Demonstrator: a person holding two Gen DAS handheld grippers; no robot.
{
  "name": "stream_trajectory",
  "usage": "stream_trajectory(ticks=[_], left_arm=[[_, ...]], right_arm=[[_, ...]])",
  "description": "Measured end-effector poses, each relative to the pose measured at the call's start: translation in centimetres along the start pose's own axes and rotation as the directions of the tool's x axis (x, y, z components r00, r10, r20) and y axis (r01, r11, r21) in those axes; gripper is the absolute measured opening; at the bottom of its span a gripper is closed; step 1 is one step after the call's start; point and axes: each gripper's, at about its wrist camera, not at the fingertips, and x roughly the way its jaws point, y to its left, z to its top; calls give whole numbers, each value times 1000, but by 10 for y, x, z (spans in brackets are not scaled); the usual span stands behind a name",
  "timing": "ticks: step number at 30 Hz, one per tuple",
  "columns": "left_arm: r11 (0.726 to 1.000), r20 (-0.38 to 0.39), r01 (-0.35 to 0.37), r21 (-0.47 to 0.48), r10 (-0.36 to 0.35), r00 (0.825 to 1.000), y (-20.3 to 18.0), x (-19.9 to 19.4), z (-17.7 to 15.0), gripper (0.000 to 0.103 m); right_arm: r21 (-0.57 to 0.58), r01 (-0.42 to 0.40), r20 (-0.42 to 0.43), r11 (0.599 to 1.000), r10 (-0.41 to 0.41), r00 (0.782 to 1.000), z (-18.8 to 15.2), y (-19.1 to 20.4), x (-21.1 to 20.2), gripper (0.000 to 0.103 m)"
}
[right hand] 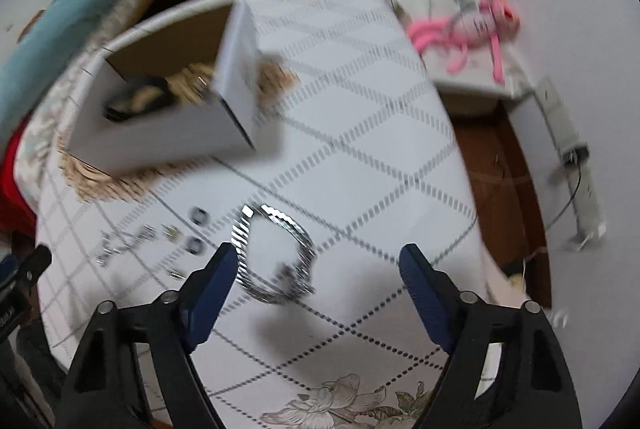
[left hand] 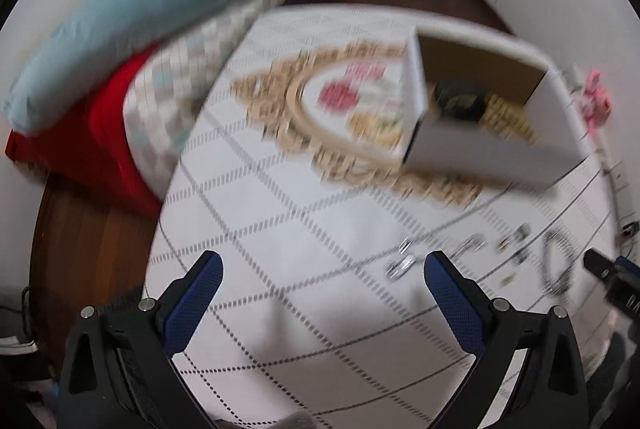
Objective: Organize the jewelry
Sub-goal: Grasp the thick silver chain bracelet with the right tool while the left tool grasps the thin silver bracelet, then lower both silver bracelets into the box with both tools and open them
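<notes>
A white open box (left hand: 480, 153) (right hand: 160, 145) stands on the patterned tablecloth (left hand: 300, 229) (right hand: 380, 149) with a dark bracelet (left hand: 460, 101) (right hand: 136, 97) inside. A silver chain loop (right hand: 298, 233) (left hand: 546, 265) lies on the cloth, under my right gripper (right hand: 320, 253), close to its left finger. That gripper is open and its pads touch nothing. Small silver pieces (right hand: 196, 217) (left hand: 400, 265) are scattered to the left of the chain. My left gripper (left hand: 320, 261) hovers open over bare cloth, left of the small pieces. Both views are motion-blurred.
A teal pillow (left hand: 140, 21) and red fabric (left hand: 92, 133) lie at the table's far left. A pink plush toy (right hand: 480, 21) sits on a white box off the right edge, with a power strip (right hand: 576, 169) on the brown floor beside it.
</notes>
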Motion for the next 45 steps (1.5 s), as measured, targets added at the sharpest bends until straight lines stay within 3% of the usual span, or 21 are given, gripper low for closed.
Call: stream_trajectory(ticks=[2, 6, 11, 13, 15, 21, 25, 27, 29, 30, 31, 35, 45], left_arm=[[1000, -19, -6, -1, 6, 1000, 4, 11, -7, 102], [1000, -47, 22, 10, -21, 999, 7, 27, -14, 102], [998, -54, 52, 36, -50, 997, 3, 33, -16, 102], [996, -59, 68, 50, -65, 996, -2, 35, -18, 101], [994, -69, 96, 60, -92, 993, -6, 38, -17, 101], [982, -107, 170, 80, -161, 981, -20, 47, -17, 86], [980, -82, 156, 124, -146, 986, -30, 48, -14, 77], [975, -60, 162, 152, -154, 986, -36, 45, -13, 64], [970, -46, 169, 176, -164, 985, -41, 42, -11, 31], [967, -43, 173, 188, -168, 985, -44, 40, -9, 21], [964, -45, 178, 196, -173, 984, -47, 40, -7, 4], [963, -49, 196, 184, -190, 981, -48, 40, -3, 2], [954, 5, 275, 122, -278, 961, -31, -1, 3, 0]], right_arm=[[12, -1, -13, 1000, 1, 1000, -6, -4, 11, 83], [3, 8, -38, 1000, -8, 999, -13, -3, 27, 69], [-49, 44, 26, 998, -43, 999, -18, 7, 26, 55], [-64, 40, 41, 997, -37, 998, -18, 12, 24, 29], [-69, 36, 37, 997, -33, 999, -17, 15, 23, 8], [-37, 2, 31, 999, 0, 1000, -16, 12, 21, 8], [-29, -2, 28, 1000, 3, 1000, -15, 11, 22, 8], [-26, -3, 25, 1000, 4, 1000, -14, 11, 22, 8], [-25, -3, 23, 1000, 4, 1000, -14, 10, 24, 8], [-25, -2, 22, 1000, 3, 1000, -14, 10, 24, 8], [-25, -2, 21, 1000, 3, 1000, -12, 9, 24, 8], [-18, -16, 18, 1000, 16, 1000, -12, 7, 24, 8], [38, -159, 42, 986, 158, 987, -12, -1, 1, 8]])
